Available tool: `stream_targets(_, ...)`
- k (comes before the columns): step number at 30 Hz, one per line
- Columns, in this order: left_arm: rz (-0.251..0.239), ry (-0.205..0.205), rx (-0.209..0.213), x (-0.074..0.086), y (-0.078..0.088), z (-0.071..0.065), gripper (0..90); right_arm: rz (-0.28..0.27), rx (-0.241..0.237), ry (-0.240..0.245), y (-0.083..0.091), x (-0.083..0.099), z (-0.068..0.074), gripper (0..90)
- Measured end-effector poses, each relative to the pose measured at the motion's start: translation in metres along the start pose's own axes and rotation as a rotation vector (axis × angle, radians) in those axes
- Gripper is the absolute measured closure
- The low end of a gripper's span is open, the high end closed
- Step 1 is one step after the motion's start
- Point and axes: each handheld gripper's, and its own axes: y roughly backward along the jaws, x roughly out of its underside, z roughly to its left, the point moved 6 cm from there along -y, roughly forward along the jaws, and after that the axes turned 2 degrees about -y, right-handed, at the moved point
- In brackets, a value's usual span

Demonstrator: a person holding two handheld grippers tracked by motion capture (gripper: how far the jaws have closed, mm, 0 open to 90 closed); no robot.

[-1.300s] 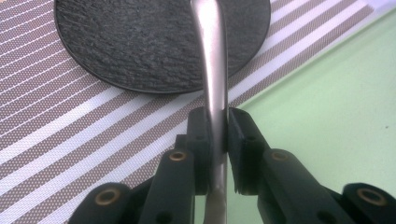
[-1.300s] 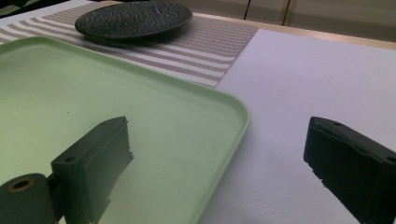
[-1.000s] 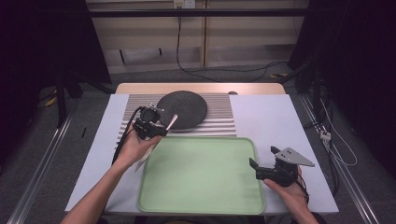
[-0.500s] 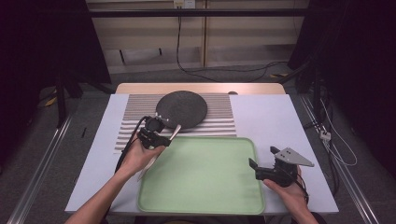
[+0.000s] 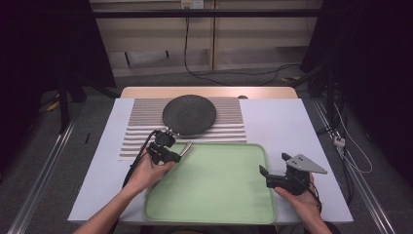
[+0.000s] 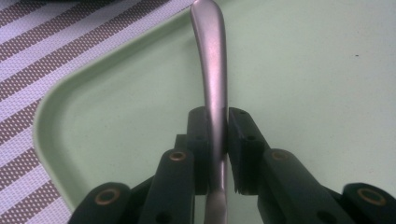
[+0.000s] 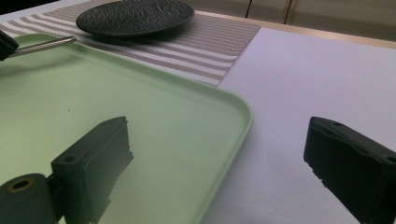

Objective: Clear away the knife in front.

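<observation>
Steel shows between our left gripper fingers, clenched on a utensil handle over the green tray at its far left corner. We judge the carry nearly done; setting down remains. Our right gripper hangs released.

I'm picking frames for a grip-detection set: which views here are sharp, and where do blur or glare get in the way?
High view: evenly lit table, dark surroundings, small soft detail. Left gripper view: the metal handle shows a soft sheen, the jaws' near ends blur. Right gripper view: near jaws soft, green tray and dark plate clearer.
</observation>
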Motion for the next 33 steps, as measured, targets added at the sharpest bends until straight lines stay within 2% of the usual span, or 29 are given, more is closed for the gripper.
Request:
stream_targets(5,0.013,-0.002,0.005,0.002,-0.003,-0.008,79.7,-0.001,-0.001,-0.001,0.000,0.000,0.000,7.0)
stream_targets(6,0.011,0.010,0.012,0.002,-0.004,-0.009,79.7,-0.002,-0.001,0.000,0.000,0.000,0.000,7.1)
stream_targets(10,0.020,-0.013,0.007,0.004,-0.008,-0.015,79.6,-0.002,-0.002,-0.001,0.000,0.000,0.000,7.1)
stream_targets(13,0.029,-0.026,0.005,0.006,-0.011,-0.016,79.6,0.000,-0.002,-0.002,0.000,0.000,0.000,7.1)
stream_targets(26,0.014,-0.021,0.005,0.012,-0.013,-0.011,79.4,0.001,-0.004,-0.002,0.001,0.001,0.000,7.1)
stream_targets(31,0.017,-0.048,-0.003,0.016,-0.011,-0.012,79.0,0.003,-0.006,0.001,0.001,0.001,0.000,7.3)
stream_targets(33,0.020,-0.069,-0.021,0.017,-0.010,-0.013,78.7,0.004,-0.007,0.000,0.001,0.001,0.000,7.3)
